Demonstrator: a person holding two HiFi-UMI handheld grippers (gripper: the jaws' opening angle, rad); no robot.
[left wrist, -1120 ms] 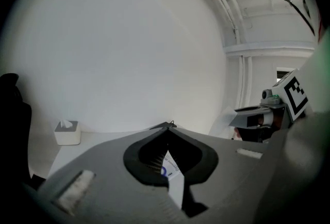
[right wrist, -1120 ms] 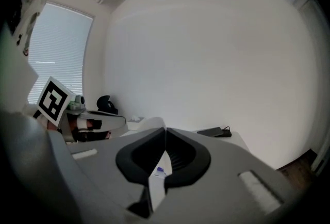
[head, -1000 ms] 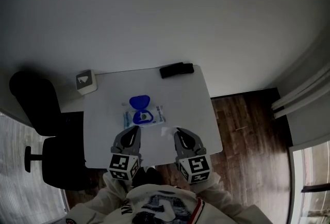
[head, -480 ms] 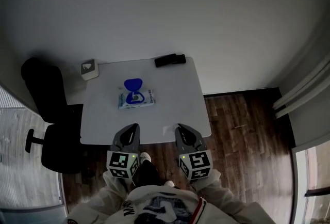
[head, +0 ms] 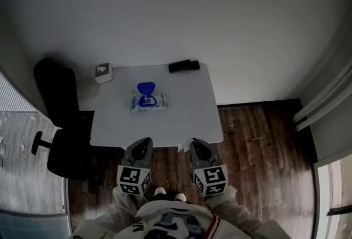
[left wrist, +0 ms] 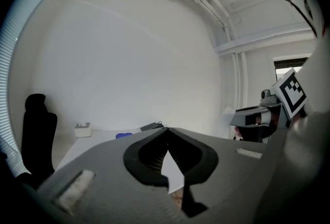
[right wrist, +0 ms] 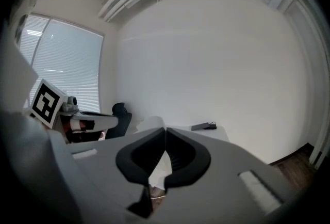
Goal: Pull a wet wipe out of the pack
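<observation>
The wet wipe pack [head: 148, 102] lies in the middle of the white table [head: 187, 106], its blue lid [head: 145, 88] flipped up. Both grippers hang off the table's near edge, over the floor. My right gripper [head: 196, 143] is shut on a white wipe [head: 185, 146], and in the right gripper view the wipe [right wrist: 153, 124] sticks up above the closed right gripper [right wrist: 165, 130]. My left gripper [head: 144, 141] is shut with nothing in it; the tips of the left gripper [left wrist: 166, 130] meet. The left gripper view shows the wipe [left wrist: 227, 112] at the right gripper's tip.
A small white tissue box [head: 103, 72] stands at the table's far left corner, and a flat black device [head: 183, 65] lies at the far edge. A black office chair [head: 58, 117] stands left of the table. Dark wooden floor [head: 258, 139] lies to the right.
Both grippers have drawn back from over the table to beyond its near edge, the right one carrying the wipe. The pack stays on the table, farther off now.
</observation>
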